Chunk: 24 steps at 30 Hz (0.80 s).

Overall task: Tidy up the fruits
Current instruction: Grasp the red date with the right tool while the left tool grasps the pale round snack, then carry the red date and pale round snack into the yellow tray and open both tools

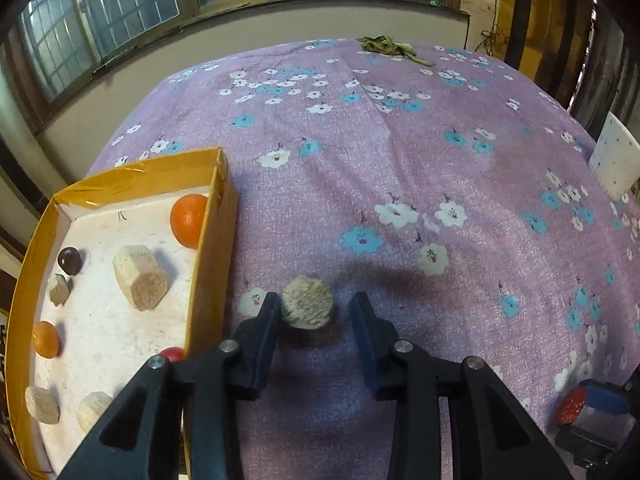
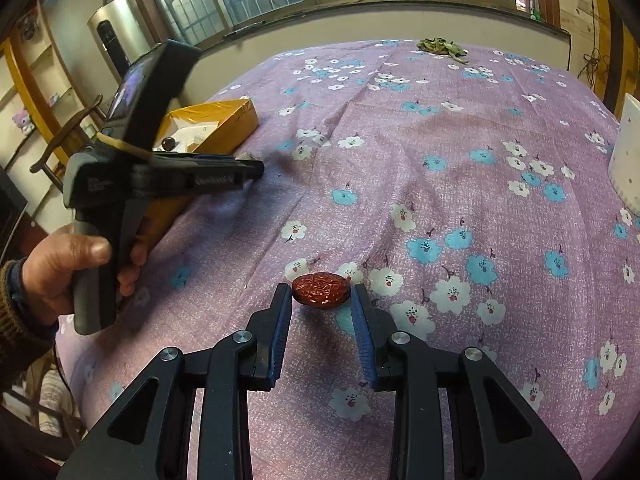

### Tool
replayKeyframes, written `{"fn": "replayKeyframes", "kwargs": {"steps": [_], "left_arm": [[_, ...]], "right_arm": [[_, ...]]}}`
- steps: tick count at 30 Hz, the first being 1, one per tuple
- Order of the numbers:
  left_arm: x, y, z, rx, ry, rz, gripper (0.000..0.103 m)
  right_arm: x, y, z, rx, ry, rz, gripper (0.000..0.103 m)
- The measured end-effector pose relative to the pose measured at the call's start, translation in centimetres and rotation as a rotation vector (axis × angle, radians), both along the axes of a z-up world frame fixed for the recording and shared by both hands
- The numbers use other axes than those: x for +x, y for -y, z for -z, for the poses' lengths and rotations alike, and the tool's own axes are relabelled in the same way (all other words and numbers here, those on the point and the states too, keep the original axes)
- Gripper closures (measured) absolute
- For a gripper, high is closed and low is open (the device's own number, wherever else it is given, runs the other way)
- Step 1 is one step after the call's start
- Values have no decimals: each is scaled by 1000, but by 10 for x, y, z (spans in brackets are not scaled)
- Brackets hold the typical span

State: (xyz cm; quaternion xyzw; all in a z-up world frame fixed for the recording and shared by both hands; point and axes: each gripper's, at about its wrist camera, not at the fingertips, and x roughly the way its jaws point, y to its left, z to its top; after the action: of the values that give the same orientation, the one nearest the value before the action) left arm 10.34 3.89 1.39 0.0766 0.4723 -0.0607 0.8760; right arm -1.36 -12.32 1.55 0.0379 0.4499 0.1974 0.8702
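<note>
A pale, fibrous round chunk (image 1: 307, 302) lies on the purple flowered cloth (image 1: 400, 168), just right of the yellow box (image 1: 212, 248). My left gripper (image 1: 316, 307) straddles the chunk. Its left pad touches the chunk and a gap shows at the right pad, so it is open. In the box are a big orange (image 1: 188, 220), a small orange (image 1: 45, 339), a dark round fruit (image 1: 70, 260) and several pale chunks. My right gripper (image 2: 321, 292) is shut on a wrinkled red date (image 2: 321, 290) just above the cloth. The red date (image 1: 571, 403) also shows at the lower right of the left wrist view.
Dried green leaves (image 1: 386, 46) lie at the cloth's far edge. A white dotted container (image 2: 628, 160) stands at the right edge. A hand (image 2: 76, 264) holds the left gripper (image 2: 250, 169) beside the yellow box (image 2: 224, 120). Windows and a wall run behind the table.
</note>
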Motion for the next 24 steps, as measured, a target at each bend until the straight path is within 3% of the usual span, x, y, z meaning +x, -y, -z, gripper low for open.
{"fn": "replayKeyframes", "kwargs": {"steps": [1, 5, 17, 24], "left_arm": [[1, -3, 0, -3, 1, -13, 72], [-3, -20, -10, -133, -7, -46, 72], [-72, 16, -31, -186, 18, 74, 72], [-98, -14, -52, -224, 49, 14, 72]], "right_arm": [[0, 0, 0, 0, 2, 2, 73], [-3, 1, -3, -3, 13, 14, 74], [-8, 2, -8, -28, 7, 68, 74], [-10, -24, -22, -52, 26, 34, 74]]}}
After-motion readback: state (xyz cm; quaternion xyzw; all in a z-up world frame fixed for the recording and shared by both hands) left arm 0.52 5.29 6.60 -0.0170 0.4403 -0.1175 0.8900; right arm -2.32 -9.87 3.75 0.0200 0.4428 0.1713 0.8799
